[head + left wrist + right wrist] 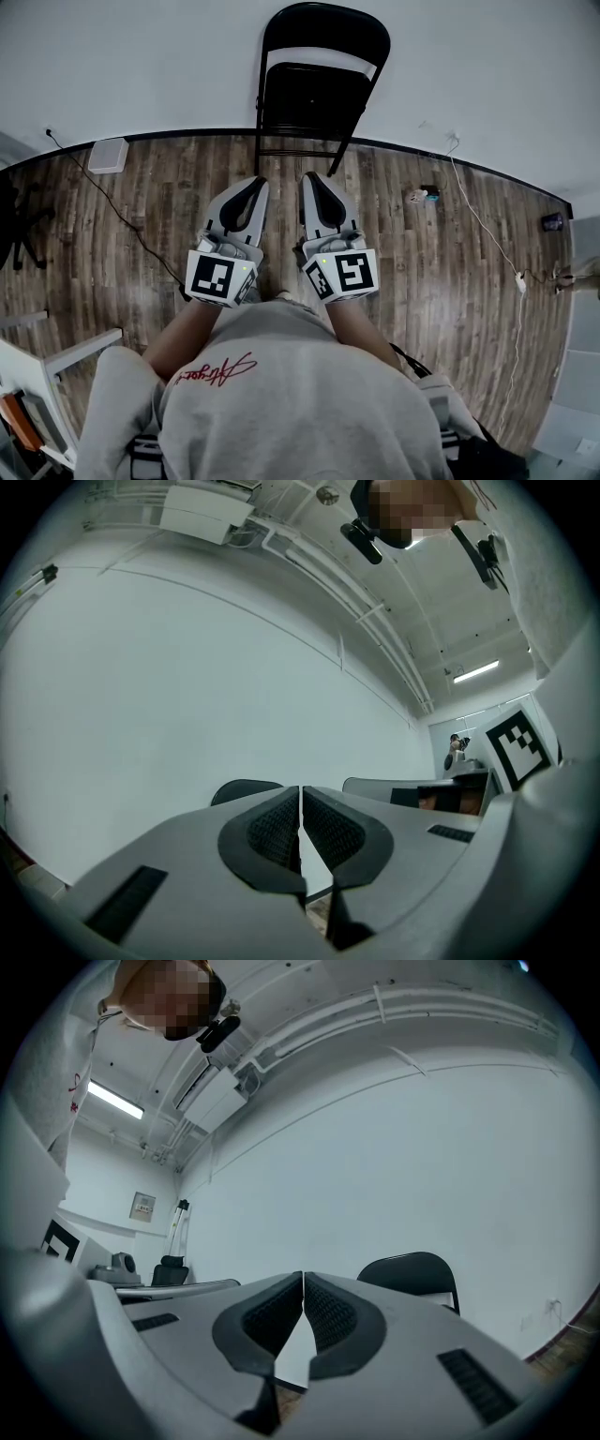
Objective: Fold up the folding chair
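Folding chair (314, 89) against wall (141, 66), beyond both grippers

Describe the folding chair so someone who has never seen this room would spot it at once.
Find the white wall across the top of the head view, where it meets the wooden floor. At its middle stands the folding chair, opened out. It alone is black and tall; the white box to its left is low and pale.

At your ten o'clock a white box (109, 155) sits on the wood floor (422, 281) against the white wall (141, 66); a white cable (519, 280) trails at your three o'clock.
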`<act>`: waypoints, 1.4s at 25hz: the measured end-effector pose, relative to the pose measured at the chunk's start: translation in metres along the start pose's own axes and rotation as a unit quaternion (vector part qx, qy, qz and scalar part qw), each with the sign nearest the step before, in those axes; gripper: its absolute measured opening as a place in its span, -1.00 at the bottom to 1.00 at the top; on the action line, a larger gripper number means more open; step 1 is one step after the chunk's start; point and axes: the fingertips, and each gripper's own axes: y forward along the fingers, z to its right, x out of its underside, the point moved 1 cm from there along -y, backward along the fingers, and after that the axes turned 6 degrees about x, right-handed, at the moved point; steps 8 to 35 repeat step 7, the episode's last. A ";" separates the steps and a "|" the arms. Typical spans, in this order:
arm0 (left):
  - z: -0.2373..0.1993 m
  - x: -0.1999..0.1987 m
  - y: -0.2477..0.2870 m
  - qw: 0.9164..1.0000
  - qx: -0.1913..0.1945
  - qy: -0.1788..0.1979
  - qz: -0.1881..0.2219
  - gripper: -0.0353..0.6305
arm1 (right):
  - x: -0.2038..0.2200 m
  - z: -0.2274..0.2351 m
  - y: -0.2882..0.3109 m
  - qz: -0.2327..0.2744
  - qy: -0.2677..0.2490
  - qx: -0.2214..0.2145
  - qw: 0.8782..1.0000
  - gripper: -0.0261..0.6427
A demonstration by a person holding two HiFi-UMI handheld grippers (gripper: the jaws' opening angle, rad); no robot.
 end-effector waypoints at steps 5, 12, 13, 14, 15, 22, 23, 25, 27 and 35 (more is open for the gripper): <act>-0.005 0.006 0.002 1.000 0.003 -0.004 0.004 -0.82 | 0.003 -0.002 0.005 -0.004 0.003 -0.007 1.000 -0.86; -0.007 0.008 0.003 1.000 0.005 -0.001 0.005 -0.82 | 0.003 -0.003 0.006 -0.005 0.002 -0.009 1.000 -0.86; -0.007 0.008 0.003 1.000 0.005 -0.001 0.005 -0.82 | 0.003 -0.003 0.006 -0.005 0.002 -0.009 1.000 -0.86; -0.007 0.008 0.003 1.000 0.005 -0.001 0.005 -0.82 | 0.003 -0.003 0.006 -0.005 0.002 -0.009 1.000 -0.86; -0.007 0.008 0.003 1.000 0.005 -0.001 0.005 -0.82 | 0.003 -0.003 0.006 -0.005 0.002 -0.009 1.000 -0.86; -0.007 0.008 0.003 1.000 0.005 -0.001 0.005 -0.82 | 0.003 -0.003 0.006 -0.005 0.002 -0.009 1.000 -0.86; -0.007 0.008 0.003 1.000 0.005 -0.001 0.005 -0.82 | 0.003 -0.003 0.006 -0.005 0.002 -0.009 1.000 -0.86; -0.007 0.008 0.003 1.000 0.005 -0.001 0.005 -0.82 | 0.003 -0.003 0.006 -0.005 0.002 -0.009 1.000 -0.86; -0.007 0.008 0.003 1.000 0.005 -0.001 0.005 -0.82 | 0.003 -0.003 0.006 -0.005 0.002 -0.009 1.000 -0.86; -0.007 0.008 0.003 1.000 0.005 -0.001 0.005 -0.82 | 0.003 -0.003 0.006 -0.005 0.002 -0.009 1.000 -0.86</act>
